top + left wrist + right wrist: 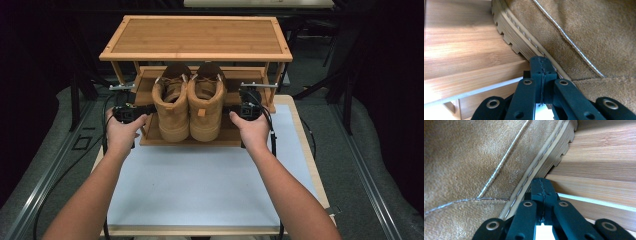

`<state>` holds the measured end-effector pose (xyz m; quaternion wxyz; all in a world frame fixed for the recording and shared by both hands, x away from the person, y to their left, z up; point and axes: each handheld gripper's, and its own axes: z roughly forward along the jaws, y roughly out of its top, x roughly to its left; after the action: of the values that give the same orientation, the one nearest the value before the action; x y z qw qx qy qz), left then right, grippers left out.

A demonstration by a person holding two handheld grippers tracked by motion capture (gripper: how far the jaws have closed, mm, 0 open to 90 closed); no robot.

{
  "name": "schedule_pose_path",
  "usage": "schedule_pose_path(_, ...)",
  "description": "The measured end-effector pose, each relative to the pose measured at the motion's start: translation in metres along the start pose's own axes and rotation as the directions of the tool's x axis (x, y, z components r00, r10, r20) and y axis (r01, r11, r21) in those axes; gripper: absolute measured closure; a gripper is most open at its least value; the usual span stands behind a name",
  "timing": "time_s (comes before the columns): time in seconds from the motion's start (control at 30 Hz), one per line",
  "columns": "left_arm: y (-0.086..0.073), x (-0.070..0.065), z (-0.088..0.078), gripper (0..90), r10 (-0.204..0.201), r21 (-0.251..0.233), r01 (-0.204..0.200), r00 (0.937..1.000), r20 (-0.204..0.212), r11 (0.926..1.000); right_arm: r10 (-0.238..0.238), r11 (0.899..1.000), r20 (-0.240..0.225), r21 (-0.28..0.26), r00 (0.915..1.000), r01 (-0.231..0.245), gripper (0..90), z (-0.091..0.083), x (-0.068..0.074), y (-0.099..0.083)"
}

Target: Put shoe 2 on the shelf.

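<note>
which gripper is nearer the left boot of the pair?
Left. The left gripper, jaws shut, sits against the outer side of the left boot at its sole. The right gripper, also shut, is by the right boot, on the pair's far side.

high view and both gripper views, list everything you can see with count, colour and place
tan suede lace-up boots: two, tan, side by side on the lower shelf of the rack, heels toward the person
two-tier bamboo shoe rack: one, light brown wood, at the far end of the table
white-topped table with wooden edge: one, white with pale wood rim, under the rack
grey carpeted floor: grey, around the table
black cables: black, trailing from each gripper down past the table
left hand-held gripper: one, black, jaws shut, tip against the sole edge of the left boot
right hand-held gripper: one, black, jaws shut, tip against the sole edge of the right boot
person's forearms and hands: two, reaching in from the near side
</note>
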<state>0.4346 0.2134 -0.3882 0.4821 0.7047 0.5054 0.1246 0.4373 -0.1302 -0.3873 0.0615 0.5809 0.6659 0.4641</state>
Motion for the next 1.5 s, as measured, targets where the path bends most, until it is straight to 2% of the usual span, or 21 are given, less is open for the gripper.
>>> schedule_pose_path(0.03,0.000,0.000,0.000,90.0,0.011,0.002,-0.011,0.9999,0.000,0.9999,-0.005,1.000,-0.005,0.001,1.0000,0.005,90.0,0.000,0.000,0.001)
schedule_pose_path(0.07,0.000,0.000,0.000,90.0,0.011,0.002,-0.011,0.9999,0.000,0.9999,-0.005,1.000,-0.005,0.001,1.0000,0.005,90.0,0.000,0.000,0.001)
schedule_pose_path(0.1,0.000,0.001,0.000,90.0,0.005,0.001,-0.005,1.0000,0.006,1.0000,-0.025,0.999,0.009,0.020,0.9996,0.025,90.0,-0.001,0.000,0.002)
schedule_pose_path(0.17,-0.001,0.002,-0.001,90.0,-0.009,0.006,0.009,0.9999,0.013,0.9999,-0.026,1.000,0.007,0.016,0.9996,0.026,90.0,-0.001,-0.001,0.002)
schedule_pose_path(0.23,-0.001,0.001,-0.002,90.0,0.002,0.012,-0.002,1.0000,0.008,0.9999,-0.030,0.999,0.007,0.033,0.9995,0.030,90.0,-0.002,-0.001,0.002)
schedule_pose_path(0.3,-0.002,-0.001,-0.004,90.0,0.008,0.025,-0.008,1.0000,0.006,0.9996,-0.021,0.999,-0.015,0.029,0.9997,0.021,90.0,-0.004,-0.002,0.001)
schedule_pose_path(0.4,-0.004,-0.004,-0.007,90.0,0.021,0.043,-0.021,0.9998,0.004,0.9988,-0.016,0.998,-0.037,0.060,0.9992,0.018,90.0,-0.009,-0.002,0.000)
schedule_pose_path(0.53,-0.012,-0.005,-0.015,90.0,0.034,0.076,-0.036,0.9990,0.030,0.9965,-0.061,0.992,-0.053,0.104,0.9968,0.066,90.0,-0.017,0.001,-0.006)
schedule_pose_path(0.7,-0.027,-0.002,-0.023,90.0,0.032,0.087,-0.036,0.9984,0.046,0.9956,-0.077,0.982,-0.091,0.167,0.9929,0.092,90.0,-0.025,0.001,-0.021)
schedule_pose_path(0.93,-0.038,-0.006,-0.026,90.0,0.053,0.115,-0.061,0.9959,0.073,0.9915,-0.085,0.977,-0.107,0.187,0.9905,0.104,90.0,-0.028,-0.001,-0.036)
schedule_pose_path(1.07,-0.043,-0.013,-0.027,90.0,0.064,0.128,-0.076,0.9934,0.095,0.9889,-0.093,0.974,-0.122,0.196,0.9882,0.116,90.0,-0.026,0.001,-0.041)
schedule_pose_path(1.1,-0.043,-0.014,-0.027,90.0,0.070,0.127,-0.081,0.9937,0.088,0.9886,-0.088,0.973,-0.136,0.199,0.9867,0.114,90.0,-0.025,0.004,-0.042)
schedule_pose_path(1.13,-0.043,-0.014,-0.027,90.0,0.066,0.129,-0.077,0.9942,0.085,0.9886,-0.097,0.974,-0.123,0.195,0.9876,0.120,90.0,-0.024,0.006,-0.043)
schedule_pose_path(1.17,-0.042,-0.014,-0.027,90.0,0.064,0.130,-0.075,0.9941,0.087,0.9887,-0.111,0.969,-0.114,0.209,0.9873,0.133,90.0,-0.025,0.008,-0.043)
schedule_pose_path(1.27,-0.038,-0.014,-0.029,90.0,0.047,0.135,-0.060,0.9941,0.098,0.9890,-0.108,0.974,-0.114,0.186,0.9876,0.128,90.0,-0.026,0.010,-0.042)
schedule_pose_path(1.33,-0.033,-0.016,-0.031,90.0,0.059,0.141,-0.071,0.9941,0.091,0.9874,-0.105,0.974,-0.121,0.188,0.9870,0.127,90.0,-0.029,0.011,-0.040)
schedule_pose_path(1.5,-0.025,-0.019,-0.037,90.0,0.055,0.111,-0.065,0.9944,0.090,0.9916,-0.102,0.979,-0.128,0.160,0.9864,0.123,90.0,-0.037,0.016,-0.033)
